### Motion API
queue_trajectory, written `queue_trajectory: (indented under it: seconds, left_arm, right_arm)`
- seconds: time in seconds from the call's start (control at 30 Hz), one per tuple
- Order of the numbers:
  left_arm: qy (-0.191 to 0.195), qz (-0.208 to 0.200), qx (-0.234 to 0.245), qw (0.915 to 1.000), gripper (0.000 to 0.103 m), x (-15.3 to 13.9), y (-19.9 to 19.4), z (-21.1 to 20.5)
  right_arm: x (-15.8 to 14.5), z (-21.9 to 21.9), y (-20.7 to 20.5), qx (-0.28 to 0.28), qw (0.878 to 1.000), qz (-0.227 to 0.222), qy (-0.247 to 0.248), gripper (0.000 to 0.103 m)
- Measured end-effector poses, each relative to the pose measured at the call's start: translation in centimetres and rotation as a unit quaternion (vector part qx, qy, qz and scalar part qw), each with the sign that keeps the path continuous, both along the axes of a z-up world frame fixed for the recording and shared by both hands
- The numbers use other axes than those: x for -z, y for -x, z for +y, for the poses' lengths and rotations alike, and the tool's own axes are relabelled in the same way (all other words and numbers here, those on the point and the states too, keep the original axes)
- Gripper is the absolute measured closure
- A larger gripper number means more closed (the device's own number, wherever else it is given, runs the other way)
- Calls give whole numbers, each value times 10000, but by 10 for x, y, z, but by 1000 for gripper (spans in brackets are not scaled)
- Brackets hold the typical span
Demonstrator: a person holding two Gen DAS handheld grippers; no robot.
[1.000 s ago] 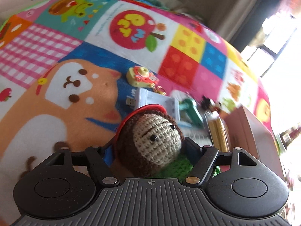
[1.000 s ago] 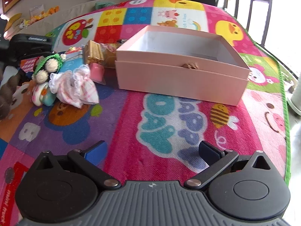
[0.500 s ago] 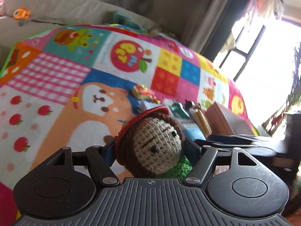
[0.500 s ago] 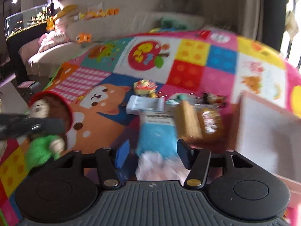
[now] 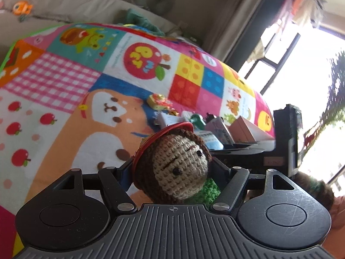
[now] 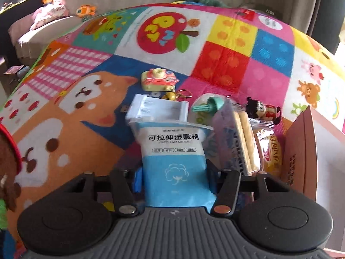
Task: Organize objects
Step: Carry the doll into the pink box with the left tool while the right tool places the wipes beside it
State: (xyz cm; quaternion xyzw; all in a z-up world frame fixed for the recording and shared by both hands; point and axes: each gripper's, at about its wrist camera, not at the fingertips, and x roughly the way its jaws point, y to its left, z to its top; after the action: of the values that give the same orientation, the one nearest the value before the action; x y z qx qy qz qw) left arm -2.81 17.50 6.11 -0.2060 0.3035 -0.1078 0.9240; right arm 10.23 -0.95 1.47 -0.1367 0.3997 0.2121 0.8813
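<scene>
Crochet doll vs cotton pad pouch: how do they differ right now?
The crochet doll is a rounded yarn figure with a brown head and red cap; the cotton pad pouch is a flat blue-and-white printed packet. The doll sits in the left tool, head tilted; the pouch lies lengthwise between the fingers of the right tool, whose jaws have just been closing. Each sits between a tool's fingers above the play mat.

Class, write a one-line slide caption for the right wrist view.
Right gripper, fingers just closing on a blue cotton-pad pack amid clutter on a colourful play mat, pink box alongside.
</scene>
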Motion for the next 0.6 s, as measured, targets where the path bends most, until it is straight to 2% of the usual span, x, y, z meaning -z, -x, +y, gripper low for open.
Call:
queue_trajectory:
  seconds: [0.1, 0.17, 0.27, 0.33, 0.43, 0.53, 0.6]
  left_arm:
    - [-283, -39, 127, 9995, 26, -10, 8, -9]
    - [-385, -26, 245, 9990, 26, -16, 13, -15]
    - [-490, -12, 551, 9973, 26, -27, 18, -32]
    - [-570, -31, 772, 9954, 26, -37, 17, -52]
    - [-785, -150, 1176, 9898, 26, -56, -1, -94]
    - [-1038, -311, 1654, 9803, 26, -75, -37, -150]
    - [-1063, -266, 1928, 9751, 26, -82, -72, -190]
  right_arm:
    - [-30, -15, 30, -283, 9983, -104, -500, 52]
    - [-57, -36, 58, -403, 9952, -343, -821, 52]
    - [-86, -82, 95, -262, 9915, -630, -1108, 52]
    - [-97, -119, 121, -58, 9899, -844, -1140, 52]
    - [-103, -168, 154, 340, 9867, -1330, -869, 52]
    - [-104, -211, 171, 853, 9802, -1615, -770, 52]
    - [-102, -233, 175, 1172, 9750, -1693, -839, 52]
